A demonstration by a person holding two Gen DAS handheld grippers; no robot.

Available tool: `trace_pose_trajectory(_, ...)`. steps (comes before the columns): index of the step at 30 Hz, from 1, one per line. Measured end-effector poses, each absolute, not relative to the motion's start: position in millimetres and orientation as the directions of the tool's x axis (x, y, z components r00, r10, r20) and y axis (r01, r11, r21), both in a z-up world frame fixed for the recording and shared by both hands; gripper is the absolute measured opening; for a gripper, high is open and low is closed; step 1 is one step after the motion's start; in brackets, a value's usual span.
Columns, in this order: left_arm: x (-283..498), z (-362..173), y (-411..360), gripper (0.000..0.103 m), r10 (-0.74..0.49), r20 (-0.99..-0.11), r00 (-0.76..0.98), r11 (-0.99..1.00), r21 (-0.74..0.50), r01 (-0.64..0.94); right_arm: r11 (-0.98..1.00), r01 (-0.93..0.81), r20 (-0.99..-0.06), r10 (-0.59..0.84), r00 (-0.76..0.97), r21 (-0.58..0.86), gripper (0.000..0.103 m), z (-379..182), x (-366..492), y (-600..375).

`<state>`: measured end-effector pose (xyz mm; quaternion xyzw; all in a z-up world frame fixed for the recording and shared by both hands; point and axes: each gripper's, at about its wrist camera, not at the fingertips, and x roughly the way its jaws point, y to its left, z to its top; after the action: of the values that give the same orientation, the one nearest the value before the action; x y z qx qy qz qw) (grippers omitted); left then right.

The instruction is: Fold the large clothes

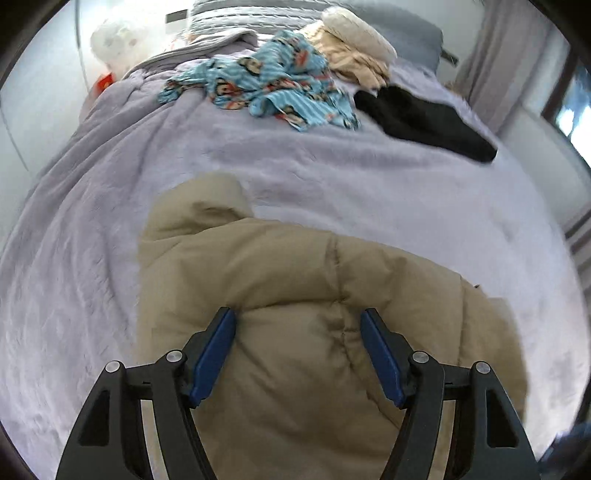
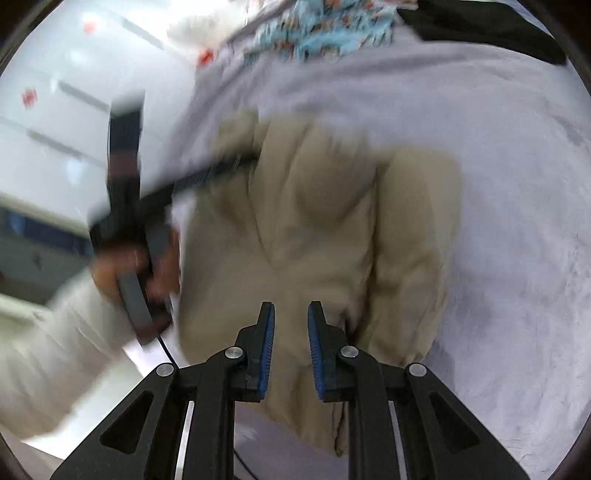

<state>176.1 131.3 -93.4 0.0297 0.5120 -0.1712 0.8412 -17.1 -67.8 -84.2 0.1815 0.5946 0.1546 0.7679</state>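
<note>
A tan puffer jacket [image 1: 295, 295] lies partly folded on the lilac blanket [image 1: 332, 173] of a bed, one sleeve end sticking out toward the far side. My left gripper [image 1: 298, 314] hovers over the jacket's quilted middle, open wide, with nothing pinched between its blue pads. In the right wrist view the same jacket [image 2: 314, 229] lies ahead. My right gripper [image 2: 291, 306] hangs above its near edge, jaws close together with a narrow empty gap. A person's hand [image 2: 122, 266] in a white sleeve holds the blurred left gripper at the jacket's left side.
At the far end of the bed lie a blue patterned garment [image 1: 266, 85], a black garment [image 1: 424, 118] and a beige garment [image 1: 354, 59] under a white pillow [image 1: 358, 29]. White cabinets [image 2: 55, 110] stand left of the bed; a curtain [image 1: 517, 55] hangs on the right.
</note>
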Motion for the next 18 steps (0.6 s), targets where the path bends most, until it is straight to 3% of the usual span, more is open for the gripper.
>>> trace_pose_trajectory(2, 177.1, -100.4, 116.0, 0.072, -0.251, -0.879, 0.406, 0.936, -0.112, 0.335, 0.914, 0.005, -0.898, 0.397, 0.189, 0.406, 0.020, -112.4, -27.5, -64.0)
trace_pose_trajectory(4, 177.2, -106.3, 103.7, 0.072, -0.260, -0.882, 0.393, 0.928, -0.116, 0.353, 0.934, 0.025, -0.922, 0.347, 0.170, 0.356, 0.010, -129.5, -34.5, -63.5)
trace_pose_trajectory(7, 171.0, -111.0, 90.8, 0.072, -0.247, -0.883, 0.399, 0.923, -0.088, 0.375, 0.919, 0.115, -0.920, 0.359, 0.155, 0.377, 0.006, -160.8, -43.5, -81.3)
trace_pose_trajectory(18, 133.6, -64.0, 132.8, 0.072, -0.260, -0.882, 0.392, 0.929, -0.117, 0.352, 0.902, 0.191, -0.921, 0.368, 0.131, 0.387, 0.004, -176.9, -8.3, -66.5)
